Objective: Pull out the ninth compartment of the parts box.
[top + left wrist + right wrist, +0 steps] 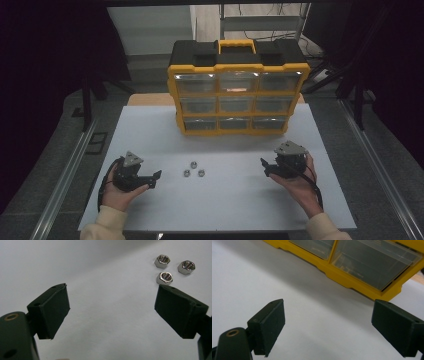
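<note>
Lying in a tight cluster on the white table (150, 135), three hex nuts (193, 169) are sitting between the two hands, well in front of the yellow drawer organizer (238, 92). The left gripper (155, 179) is pointing toward them with jaws wide apart and holding nothing; in the left gripper view the nuts (174, 268) are lying ahead and off to one side. The right gripper (264, 168), equally spread and empty, is sitting farther away, so the left looks better placed.
</note>
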